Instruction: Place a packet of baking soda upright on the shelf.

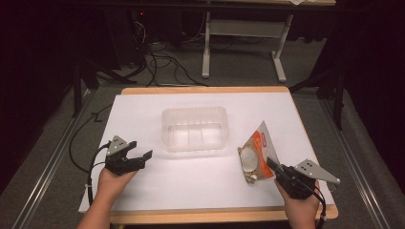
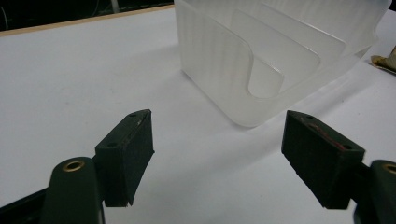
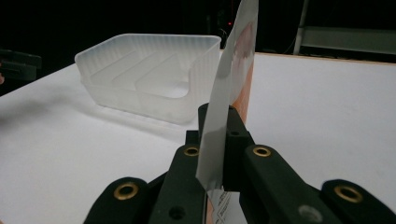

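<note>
A clear plastic bin (image 1: 194, 129) with inner dividers stands at the middle of the white table top; its corner (image 2: 261, 56) rises just beyond my left gripper. My left gripper (image 1: 142, 159) hovers open at the front left, jaws wide apart over bare table (image 2: 218, 154). An orange and silver snack packet (image 1: 256, 153) is held edge-up right of the bin. My right gripper (image 1: 273, 165) is shut on the packet's lower edge (image 3: 219, 135), and the packet (image 3: 233, 70) stands tall between its jaws. The bin (image 3: 149, 79) lies ahead and to the left of it.
The white sheet (image 1: 143, 114) covers a wooden table with a tan rim (image 1: 205, 89). Cables (image 1: 162, 62) and a desk frame (image 1: 243, 43) stand on the floor beyond the far edge. A black cable (image 1: 81, 138) trails off the left side.
</note>
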The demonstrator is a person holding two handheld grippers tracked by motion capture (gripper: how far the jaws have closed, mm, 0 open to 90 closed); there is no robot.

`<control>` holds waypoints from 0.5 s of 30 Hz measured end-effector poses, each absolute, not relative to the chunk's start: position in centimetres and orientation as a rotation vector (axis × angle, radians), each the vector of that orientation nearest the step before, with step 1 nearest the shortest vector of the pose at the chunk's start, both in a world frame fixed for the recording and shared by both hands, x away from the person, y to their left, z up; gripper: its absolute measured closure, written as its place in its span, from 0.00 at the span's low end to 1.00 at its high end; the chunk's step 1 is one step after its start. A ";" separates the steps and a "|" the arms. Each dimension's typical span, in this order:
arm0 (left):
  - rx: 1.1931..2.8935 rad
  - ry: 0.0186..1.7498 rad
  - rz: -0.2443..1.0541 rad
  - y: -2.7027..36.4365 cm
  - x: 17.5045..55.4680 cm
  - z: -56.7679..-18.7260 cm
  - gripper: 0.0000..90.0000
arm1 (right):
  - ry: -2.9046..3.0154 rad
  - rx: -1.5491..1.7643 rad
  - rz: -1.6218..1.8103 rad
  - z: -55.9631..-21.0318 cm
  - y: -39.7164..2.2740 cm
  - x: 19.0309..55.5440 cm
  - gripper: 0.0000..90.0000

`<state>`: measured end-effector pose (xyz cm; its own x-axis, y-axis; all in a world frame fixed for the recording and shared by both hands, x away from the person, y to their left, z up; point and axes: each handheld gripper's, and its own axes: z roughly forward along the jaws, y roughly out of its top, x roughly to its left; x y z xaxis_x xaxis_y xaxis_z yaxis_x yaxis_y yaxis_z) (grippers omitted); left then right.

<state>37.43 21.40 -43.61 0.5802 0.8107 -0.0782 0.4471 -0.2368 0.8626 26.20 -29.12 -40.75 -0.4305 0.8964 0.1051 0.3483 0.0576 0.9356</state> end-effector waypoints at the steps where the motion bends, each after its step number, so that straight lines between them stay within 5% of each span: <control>1: 1.875 1.017 0.486 21.4 37.4 -43.6 0.28 | 1.822 1.237 1.369 -40.7 -29.0 26.2 1.00; 15: 1.887 1.017 0.490 21.3 37.4 -43.7 0.28 | 1.798 1.188 1.327 -38.8 -28.4 27.5 1.00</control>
